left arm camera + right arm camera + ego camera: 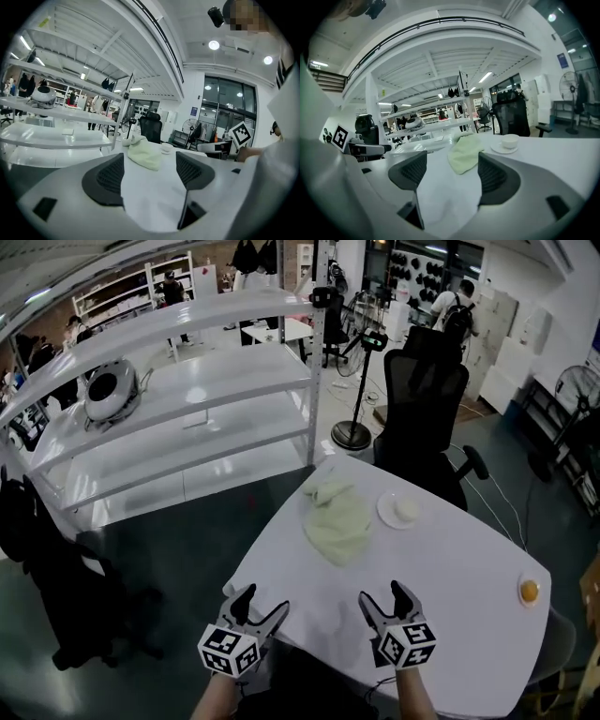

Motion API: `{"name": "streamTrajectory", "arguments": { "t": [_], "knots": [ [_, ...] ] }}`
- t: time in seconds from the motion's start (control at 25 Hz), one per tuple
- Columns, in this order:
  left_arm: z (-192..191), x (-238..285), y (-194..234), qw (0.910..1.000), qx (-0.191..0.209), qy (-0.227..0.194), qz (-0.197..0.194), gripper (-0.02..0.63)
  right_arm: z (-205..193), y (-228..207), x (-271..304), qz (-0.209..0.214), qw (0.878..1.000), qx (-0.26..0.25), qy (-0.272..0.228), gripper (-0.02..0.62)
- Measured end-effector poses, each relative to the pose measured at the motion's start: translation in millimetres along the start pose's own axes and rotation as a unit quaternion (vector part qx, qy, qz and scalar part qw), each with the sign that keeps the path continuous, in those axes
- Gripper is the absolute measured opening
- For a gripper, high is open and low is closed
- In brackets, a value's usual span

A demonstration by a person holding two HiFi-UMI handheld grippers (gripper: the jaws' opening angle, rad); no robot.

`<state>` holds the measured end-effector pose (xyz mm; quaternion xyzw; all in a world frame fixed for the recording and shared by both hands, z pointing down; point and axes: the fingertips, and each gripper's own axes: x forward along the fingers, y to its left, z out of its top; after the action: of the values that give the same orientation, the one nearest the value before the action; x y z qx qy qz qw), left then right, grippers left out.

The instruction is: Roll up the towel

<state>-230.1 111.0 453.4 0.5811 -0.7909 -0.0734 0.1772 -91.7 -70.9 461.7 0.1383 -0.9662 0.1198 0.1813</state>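
Towel (337, 521) lies crumpled, unrolled, on far part of surface (459, 568), beside saucer (398, 511). I hold left tongs (263, 602) and right tongs (384, 595) wide, empty, well short of it. Step, by my judgement: approach. Next move calls for reach forward, then grip on near edge.

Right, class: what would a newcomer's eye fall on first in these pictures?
The crumpled pale green towel lies unrolled at the far side of the white table, beside a small white cup on a saucer. At the near edge, the left gripper and right gripper hover with jaws open and empty, pointing towards it.
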Motion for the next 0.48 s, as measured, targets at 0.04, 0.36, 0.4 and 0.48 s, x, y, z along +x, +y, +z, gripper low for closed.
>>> {"name": "streamTrajectory", "arguments": {
  "t": [0.04,0.36,0.4,0.48],
  "knots": [
    [3.2,11.2,3.0,1.0000,0.001,0.001,-0.004,0.357,5.6,-4.7,5.7,-0.002,1.000,0.001,-0.002,0.344],
    [23.9,105.0,17.3,0.9991,-0.008,0.022,-0.035,0.357,29.8,-47.8,46.7,-0.013,1.000,0.014,0.008,0.342],
    [25.8,117.4,19.6,0.9989,-0.008,0.026,-0.038,0.357,29.8,-53.3,53.2,-0.014,1.000,0.017,0.009,0.342],
    [28.1,140.9,23.5,0.9984,-0.013,0.033,-0.045,0.357,27.6,-64.0,66.7,-0.017,0.999,0.028,0.013,0.341]
  ]
}}
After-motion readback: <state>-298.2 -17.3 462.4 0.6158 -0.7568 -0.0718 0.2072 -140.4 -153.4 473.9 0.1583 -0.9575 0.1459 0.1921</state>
